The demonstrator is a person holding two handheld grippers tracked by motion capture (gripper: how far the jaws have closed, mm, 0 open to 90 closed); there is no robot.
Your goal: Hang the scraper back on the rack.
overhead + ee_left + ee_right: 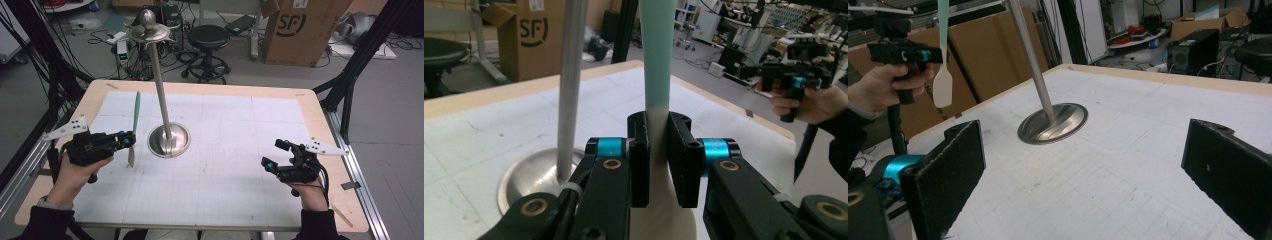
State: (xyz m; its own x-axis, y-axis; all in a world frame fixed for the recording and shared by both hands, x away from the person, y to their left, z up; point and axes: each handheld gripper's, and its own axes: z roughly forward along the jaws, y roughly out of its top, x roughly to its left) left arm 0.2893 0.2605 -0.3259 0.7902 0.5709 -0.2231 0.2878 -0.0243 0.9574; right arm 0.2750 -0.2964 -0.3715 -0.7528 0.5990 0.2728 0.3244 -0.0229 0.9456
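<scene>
A white gridded table point(240, 165) carries a tall metal stand point(161, 90) on a round base. Just left of that base, the left gripper point(127, 140) pinches a spatula point(135, 117) upright, clear of the table, green handle up and pale blade down. The right gripper point(275, 156) hovers well apart, jaws spread, empty.

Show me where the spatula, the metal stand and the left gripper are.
spatula point(135, 112), high view, green handle.
metal stand point(169, 141), high view, round base.
left gripper point(658, 165), left gripper view, between the jaws shut on the spatula.
</scene>
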